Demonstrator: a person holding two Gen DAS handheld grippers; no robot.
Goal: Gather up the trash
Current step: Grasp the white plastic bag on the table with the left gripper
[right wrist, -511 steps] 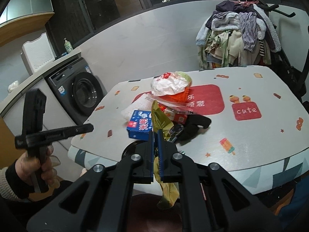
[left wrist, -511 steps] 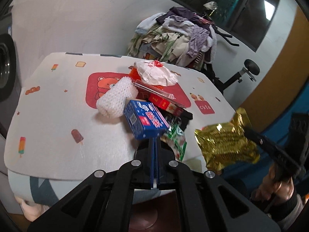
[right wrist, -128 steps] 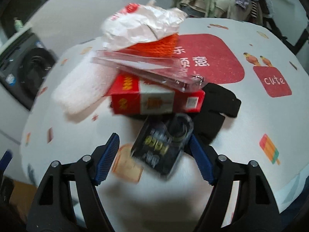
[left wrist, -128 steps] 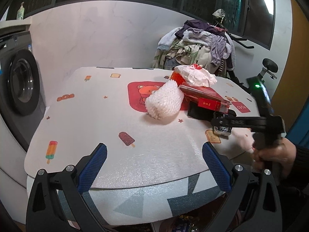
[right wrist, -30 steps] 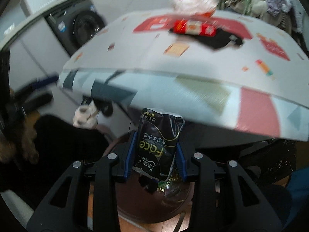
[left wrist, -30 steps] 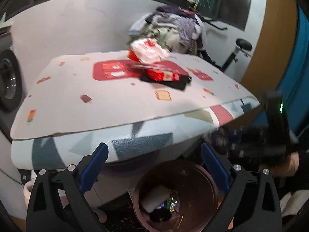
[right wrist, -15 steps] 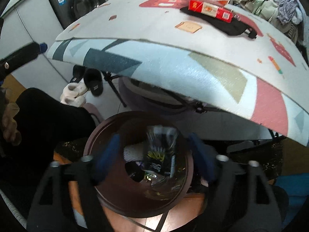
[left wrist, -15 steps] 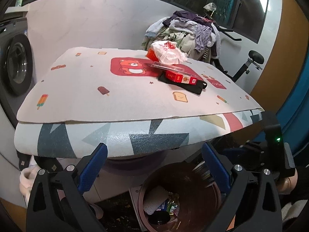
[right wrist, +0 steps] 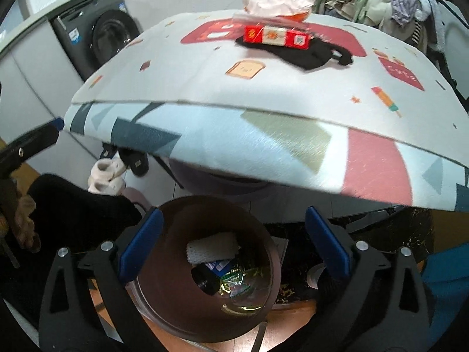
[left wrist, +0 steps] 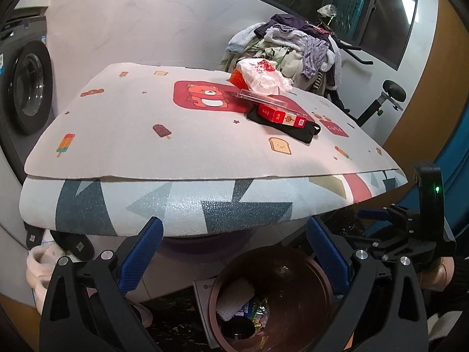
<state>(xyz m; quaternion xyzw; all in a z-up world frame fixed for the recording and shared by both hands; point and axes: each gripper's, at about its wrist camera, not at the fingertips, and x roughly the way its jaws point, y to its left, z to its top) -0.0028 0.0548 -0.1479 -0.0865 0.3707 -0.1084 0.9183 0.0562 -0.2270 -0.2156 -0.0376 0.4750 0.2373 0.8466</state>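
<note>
Trash remaining: red box (left wrist: 281, 115), clear plastic case (left wrist: 258, 97), crumpled white wrapper (left wrist: 262, 77) and a black cloth (left wrist: 288, 130), clustered on the far half of the worktop (left wrist: 132, 146). Bin (right wrist: 164, 267) on the floor below holds white foam netting and foil.

Left tool (left wrist: 234, 259) and right tool (right wrist: 231, 248): jaws spread wide, both empty, over the bin.

Next, probably the red box: approach level, close across its narrow sides, and avoid dragging the case.

Room: washing machine (left wrist: 26, 94), clothes heap (left wrist: 296, 50).

A washing machine (left wrist: 25, 99) stands off to the left, a heap of clothes (left wrist: 290, 50) piles up behind the desk (left wrist: 123, 135), and slippers (right wrist: 114, 170) sit on the floor under its patterned edge. An exercise bike (left wrist: 381, 102) stands right.
</note>
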